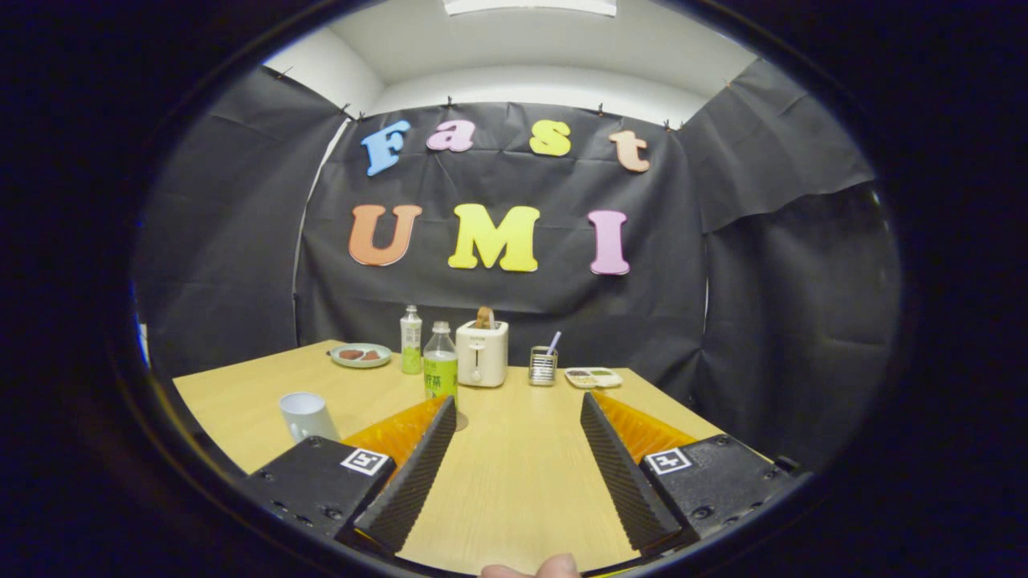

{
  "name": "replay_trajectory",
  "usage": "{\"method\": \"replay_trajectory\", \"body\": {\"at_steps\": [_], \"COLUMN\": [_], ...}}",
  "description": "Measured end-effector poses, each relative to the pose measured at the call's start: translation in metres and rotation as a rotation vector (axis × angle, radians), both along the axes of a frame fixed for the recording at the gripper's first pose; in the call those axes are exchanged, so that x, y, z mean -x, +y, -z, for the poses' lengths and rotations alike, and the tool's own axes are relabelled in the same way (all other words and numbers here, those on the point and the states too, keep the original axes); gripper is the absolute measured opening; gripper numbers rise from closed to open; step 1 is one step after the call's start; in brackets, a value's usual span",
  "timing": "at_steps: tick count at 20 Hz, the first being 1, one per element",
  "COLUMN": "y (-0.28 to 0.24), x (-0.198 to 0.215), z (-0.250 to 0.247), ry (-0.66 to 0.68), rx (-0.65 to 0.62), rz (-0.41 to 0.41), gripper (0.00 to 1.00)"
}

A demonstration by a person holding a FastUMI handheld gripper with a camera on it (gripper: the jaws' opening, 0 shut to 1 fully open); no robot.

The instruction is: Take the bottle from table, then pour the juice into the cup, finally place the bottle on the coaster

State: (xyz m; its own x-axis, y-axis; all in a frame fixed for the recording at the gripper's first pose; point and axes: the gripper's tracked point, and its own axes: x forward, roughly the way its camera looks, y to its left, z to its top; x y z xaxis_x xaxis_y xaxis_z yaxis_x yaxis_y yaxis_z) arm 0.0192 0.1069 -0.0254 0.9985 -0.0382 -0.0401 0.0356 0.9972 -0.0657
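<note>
In the gripper view, the hand-held gripper [518,409] hangs over the near part of the surface [514,474] with its fingers spread wide and nothing between them. The bottle [440,365] stands upright, long axis vertical and cap up, mid-surface just beyond the left finger's tip, apart from it. A second bottle [411,340] and a toaster [482,352] stand close behind, toward the far edge, so an advance off-line could nudge the bottle over or catch the wrong one. The cup [305,415] stands near the left edge.
</note>
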Motion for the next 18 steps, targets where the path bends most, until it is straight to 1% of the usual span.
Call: {"method": "replay_trajectory", "body": {"at_steps": [5,9,14,16,18], "y": [-0.008,-0.003,0.018,0.022,0.03], "x": [0.0,0.001,-0.001,-0.002,-0.003], "z": [0.007,0.01,0.007,0.011,0.011], "ry": [0.018,0.009,-0.032,-0.033,-0.03], "rx": [-0.027,-0.011,0.032,0.064,0.064], "rz": [0.023,0.036,0.013,0.011,-0.001], "gripper": [1.0,1.0,1.0,1.0,1.0]}}
